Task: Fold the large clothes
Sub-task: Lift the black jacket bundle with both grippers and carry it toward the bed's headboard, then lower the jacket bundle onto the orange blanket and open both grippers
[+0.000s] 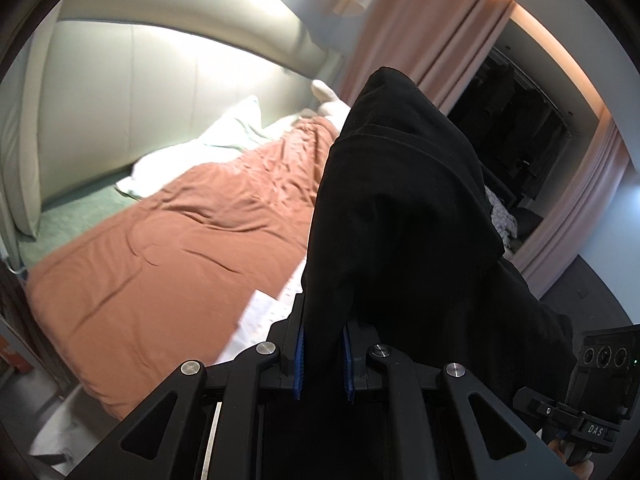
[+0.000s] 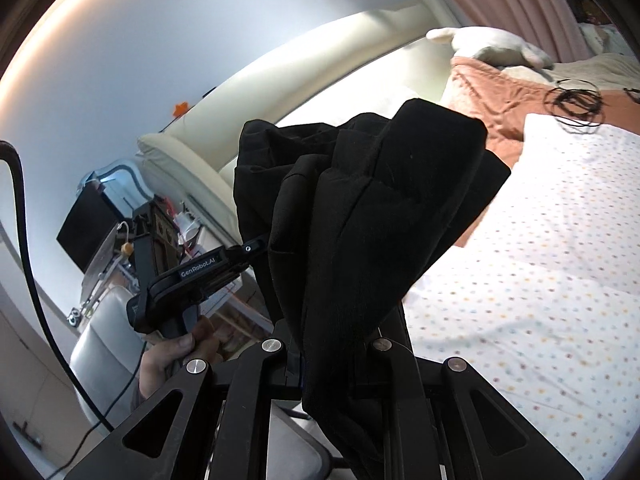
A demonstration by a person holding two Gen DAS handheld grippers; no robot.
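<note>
A large black garment (image 1: pixel 404 208) hangs bunched in the air over the bed. In the left wrist view my left gripper (image 1: pixel 324 344) is shut on a fold of it, the blue pads (image 1: pixel 299 356) pressing the cloth from both sides. The right gripper (image 1: pixel 532 404) shows at the lower right edge, reaching into the same cloth. In the right wrist view the black garment (image 2: pixel 380 208) drapes over my right gripper (image 2: pixel 324 360), which is shut on it with its fingers mostly hidden. The left gripper (image 2: pixel 252 250), held by a hand (image 2: pixel 176 352), bites the cloth's left side.
Below lies a bed with a rust-orange duvet (image 1: pixel 160 248) and a white dotted sheet (image 2: pixel 540 240). White pillows (image 1: pixel 200 152) rest by the padded headboard (image 1: pixel 160 80). A coiled black cable (image 2: pixel 576 104) lies on the bed. Pink curtains (image 1: pixel 420 20) and a cluttered bedside stand (image 2: pixel 152 232) flank it.
</note>
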